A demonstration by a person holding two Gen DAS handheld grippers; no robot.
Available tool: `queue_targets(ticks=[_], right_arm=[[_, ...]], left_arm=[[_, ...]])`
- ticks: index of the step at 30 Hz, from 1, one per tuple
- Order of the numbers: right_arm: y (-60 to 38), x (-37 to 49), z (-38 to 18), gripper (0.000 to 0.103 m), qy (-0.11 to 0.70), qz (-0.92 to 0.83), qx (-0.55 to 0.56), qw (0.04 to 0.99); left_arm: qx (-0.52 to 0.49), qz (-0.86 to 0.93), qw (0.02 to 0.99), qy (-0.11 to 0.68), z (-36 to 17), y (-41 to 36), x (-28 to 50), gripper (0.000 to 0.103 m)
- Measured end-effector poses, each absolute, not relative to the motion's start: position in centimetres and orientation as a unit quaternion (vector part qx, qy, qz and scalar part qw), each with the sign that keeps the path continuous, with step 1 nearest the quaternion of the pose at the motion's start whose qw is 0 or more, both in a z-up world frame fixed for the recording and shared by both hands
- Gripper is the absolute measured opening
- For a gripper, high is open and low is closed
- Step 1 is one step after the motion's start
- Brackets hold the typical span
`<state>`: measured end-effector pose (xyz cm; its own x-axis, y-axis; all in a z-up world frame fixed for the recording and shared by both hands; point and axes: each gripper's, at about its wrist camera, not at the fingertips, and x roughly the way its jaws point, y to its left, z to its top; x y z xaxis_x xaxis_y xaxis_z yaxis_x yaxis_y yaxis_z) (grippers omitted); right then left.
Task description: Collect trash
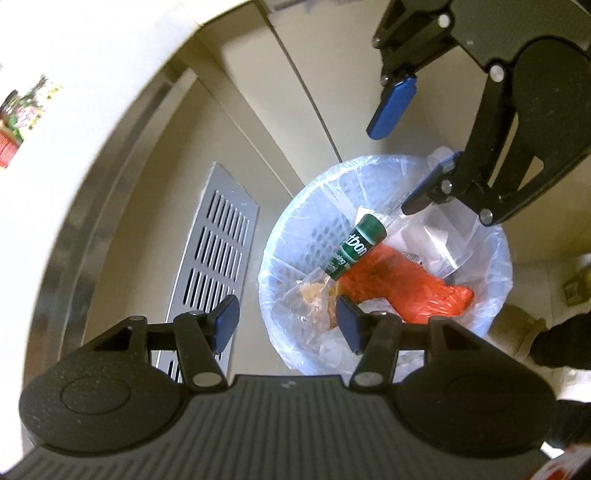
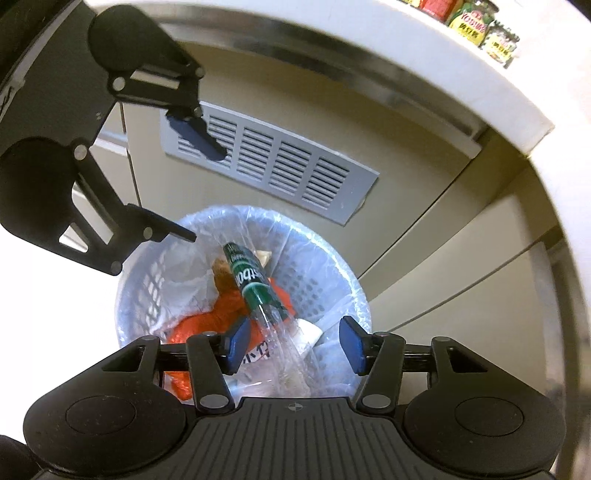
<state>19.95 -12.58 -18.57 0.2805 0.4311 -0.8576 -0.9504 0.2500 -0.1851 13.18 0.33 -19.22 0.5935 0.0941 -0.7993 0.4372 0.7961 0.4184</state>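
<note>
A white lattice bin (image 1: 325,229) (image 2: 325,280) lined with a clear bag stands on the floor below both grippers. Inside it lie a clear bottle with a green label (image 1: 354,251) (image 2: 255,284), an orange plastic bag (image 1: 406,288) (image 2: 207,325) and crumpled clear wrappers (image 1: 314,306). My left gripper (image 1: 288,325) (image 2: 192,184) hovers over the bin's near rim, open, with nothing between its blue pads. My right gripper (image 2: 294,341) (image 1: 406,151) hangs above the bin too, open. The bottle's clear end shows between its fingers but lies lower, in the bin.
A grey metal vent grille (image 1: 210,266) (image 2: 273,162) sits in the beige cabinet front behind the bin. A white counter edge (image 1: 74,110) (image 2: 443,74) overhangs above, with jars (image 2: 480,26) on it. A dark sleeve (image 1: 561,339) shows at the right.
</note>
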Motion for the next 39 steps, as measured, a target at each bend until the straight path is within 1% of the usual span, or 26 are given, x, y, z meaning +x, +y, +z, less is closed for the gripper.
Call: queue_targets(ticks=[2,5,10,13,15,16,18,19,21,25,26,29,32,35,37,39], right_arm=[[-13.0,19.6,-18.0,0.055,0.348,0.485,-0.368,0.713],[-13.6,19.3,-17.2,0.057,0.353,0.480,-0.358,0.719],[-14.8,18.8,-15.7,0.060,0.375,0.465,-0.331,0.730],[-15.7,18.7,-14.5,0.063,0.403,0.458,-0.289,0.738],[-16.5,18.9,-13.8,0.068,0.424,0.452,-0.251,0.744],[-17.2,19.1,-13.2,0.069,0.443,0.444,-0.212,0.750],[-17.6,19.2,-12.9,0.072,0.449,0.440,-0.193,0.753],[-17.9,19.2,-12.7,0.073,0.453,0.437,-0.176,0.757],[-18.3,19.2,-12.1,0.074,0.456,0.427,-0.159,0.765],[-19.3,18.2,-9.9,0.076,0.451,0.389,-0.128,0.793],[-19.6,17.6,-9.3,0.078,0.448,0.376,-0.115,0.803],[-20.3,15.4,-8.0,0.081,0.434,0.326,-0.079,0.836],[-20.9,11.7,-7.1,0.081,0.428,0.259,-0.037,0.865],[-21.1,7.3,-5.9,0.081,0.425,0.199,0.006,0.883],[-21.1,4.5,-4.4,0.082,0.428,0.169,0.034,0.887],[-20.9,2.0,-3.1,0.083,0.416,0.164,0.033,0.894]], left_arm=[[0.283,-0.092,0.846,0.442,-18.6,0.6,12.8,0.055],[0.251,-0.074,0.857,0.444,-17.6,0.9,12.0,0.059],[0.164,-0.031,0.874,0.456,-15.9,1.9,11.2,0.065],[0.092,-0.003,0.882,0.463,-14.9,2.5,10.6,0.068],[0.046,0.018,0.885,0.463,-14.0,2.9,9.9,0.076],[0.027,0.029,0.886,0.461,-13.6,3.0,9.5,0.078],[-0.002,0.049,0.889,0.455,-13.0,3.0,8.6,0.086],[-0.016,0.058,0.890,0.451,-12.7,3.0,8.2,0.088],[-0.049,0.074,0.892,0.444,-12.2,3.3,7.3,0.094],[-0.131,0.078,0.889,0.432,-11.1,5.0,5.5,0.100],[-0.141,0.073,0.889,0.429,-11.0,5.4,5.1,0.101],[-0.149,0.044,0.891,0.427,-10.7,6.3,3.9,0.102],[-0.131,-0.011,0.893,0.430,-10.3,7.1,2.1,0.102],[-0.089,-0.042,0.900,0.425,-8.9,7.1,-0.3,0.102],[-0.088,-0.053,0.904,0.416,-7.6,7.0,-1.9,0.102],[-0.089,-0.070,0.905,0.410,-6.7,6.5,-3.1,0.102]])
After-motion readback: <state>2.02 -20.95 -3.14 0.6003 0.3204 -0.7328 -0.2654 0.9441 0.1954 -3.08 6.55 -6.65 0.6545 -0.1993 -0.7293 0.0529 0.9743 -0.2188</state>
